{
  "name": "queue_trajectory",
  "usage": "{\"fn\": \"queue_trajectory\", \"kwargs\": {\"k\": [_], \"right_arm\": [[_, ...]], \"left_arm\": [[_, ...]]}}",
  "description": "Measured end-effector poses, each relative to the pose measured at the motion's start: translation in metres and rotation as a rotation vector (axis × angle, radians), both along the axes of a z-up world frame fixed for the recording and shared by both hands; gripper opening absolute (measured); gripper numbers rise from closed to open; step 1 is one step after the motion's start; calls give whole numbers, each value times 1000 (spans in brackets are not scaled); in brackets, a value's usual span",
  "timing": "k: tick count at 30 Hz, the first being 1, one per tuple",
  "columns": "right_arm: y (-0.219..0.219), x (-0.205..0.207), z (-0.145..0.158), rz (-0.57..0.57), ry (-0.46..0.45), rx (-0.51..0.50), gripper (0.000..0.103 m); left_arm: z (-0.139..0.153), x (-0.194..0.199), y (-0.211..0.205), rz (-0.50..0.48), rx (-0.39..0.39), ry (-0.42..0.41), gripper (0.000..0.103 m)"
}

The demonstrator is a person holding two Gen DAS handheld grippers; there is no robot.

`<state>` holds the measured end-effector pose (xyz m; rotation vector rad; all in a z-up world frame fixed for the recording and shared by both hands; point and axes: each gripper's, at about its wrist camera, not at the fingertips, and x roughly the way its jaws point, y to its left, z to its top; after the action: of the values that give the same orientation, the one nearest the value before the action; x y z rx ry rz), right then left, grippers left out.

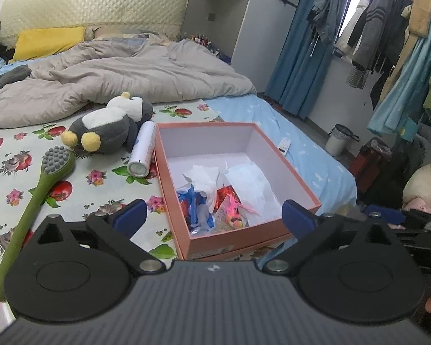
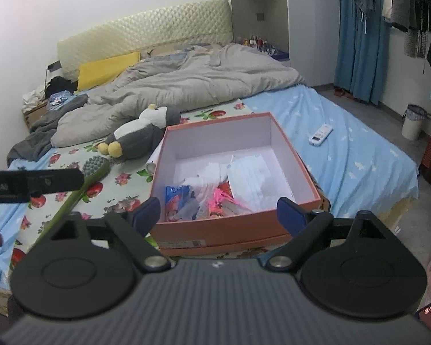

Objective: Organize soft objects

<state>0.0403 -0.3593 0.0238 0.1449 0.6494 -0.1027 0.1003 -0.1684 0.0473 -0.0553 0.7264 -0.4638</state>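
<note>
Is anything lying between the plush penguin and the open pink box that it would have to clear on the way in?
Yes. A white spray can lies on the floral sheet between the plush penguin and the left wall of the pink box, close against it. Lifted over the can and wall, nothing else visible blocks the way.

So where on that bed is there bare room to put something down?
Free: the blue sheet right of the pink box, bar a white remote, and the box's far half. Crowded: the floral sheet left of the box, with plush penguin, spray can and green brush.
</note>
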Motion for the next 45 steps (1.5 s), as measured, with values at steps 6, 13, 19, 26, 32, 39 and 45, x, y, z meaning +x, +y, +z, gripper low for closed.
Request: {"fn": "queue_trajectory", "kwargs": {"k": [6, 13, 19, 26, 32, 39, 45], "right_arm": [[4, -2, 2, 16, -26, -29, 90], [-1, -1, 1, 17, -27, -3, 90], [-1, -1, 0, 19, -26, -2, 90], [-3, 0, 1, 24, -19, 3, 90], [-2, 0, 2, 28, -20, 1, 90], [0, 0, 3, 20, -23, -1, 90], [0, -1, 4, 18, -28, 0, 90]], "left_arm": [[-5, 1, -3, 3, 30, 9, 103], [-6, -1, -6, 5, 41, 5, 103], [-8, -1, -9, 11, 54, 5, 103], [-9, 1, -10, 32, 78, 5, 103], [-9, -1, -11, 16, 71, 4, 103], [-10, -2, -11, 10, 69, 7, 103], [-10, -2, -11, 11, 67, 10, 103]]}}
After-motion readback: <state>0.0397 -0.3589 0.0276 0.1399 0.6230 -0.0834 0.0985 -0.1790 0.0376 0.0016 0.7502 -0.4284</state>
